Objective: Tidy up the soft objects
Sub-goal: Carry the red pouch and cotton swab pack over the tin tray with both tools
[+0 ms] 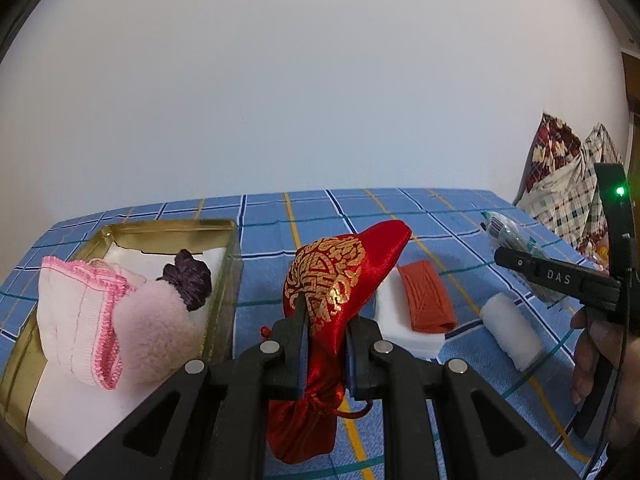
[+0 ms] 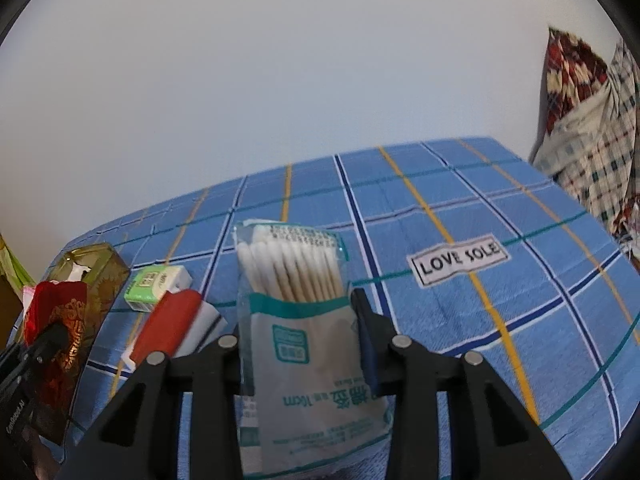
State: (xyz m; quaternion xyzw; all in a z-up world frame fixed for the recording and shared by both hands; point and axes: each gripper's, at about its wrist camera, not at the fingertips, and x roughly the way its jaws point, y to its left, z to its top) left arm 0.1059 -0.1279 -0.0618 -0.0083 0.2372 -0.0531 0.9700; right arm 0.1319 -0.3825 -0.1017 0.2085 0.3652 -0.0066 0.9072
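My left gripper (image 1: 325,332) is shut on a red satin pouch with gold print (image 1: 340,276) and holds it above the blue checked cloth, just right of the gold tin (image 1: 224,248). The tin holds a pink-trimmed white cloth (image 1: 76,316), a pink pompom (image 1: 156,328) and a dark purple piece (image 1: 190,278). My right gripper (image 2: 298,316) is shut on a packet of cotton swabs (image 2: 296,300), held above the cloth. The pouch (image 2: 56,320) and the tin (image 2: 100,272) also show at the left of the right wrist view.
A rust-red folded cloth (image 1: 426,296) lies on a white foam block (image 1: 404,336). A white roll (image 1: 510,332) lies to its right. A small green-white pack (image 2: 154,282) lies on the cloth. A "LOVE SOLE" label (image 2: 458,260) is on the tablecloth. Patterned bags (image 1: 568,188) stand far right.
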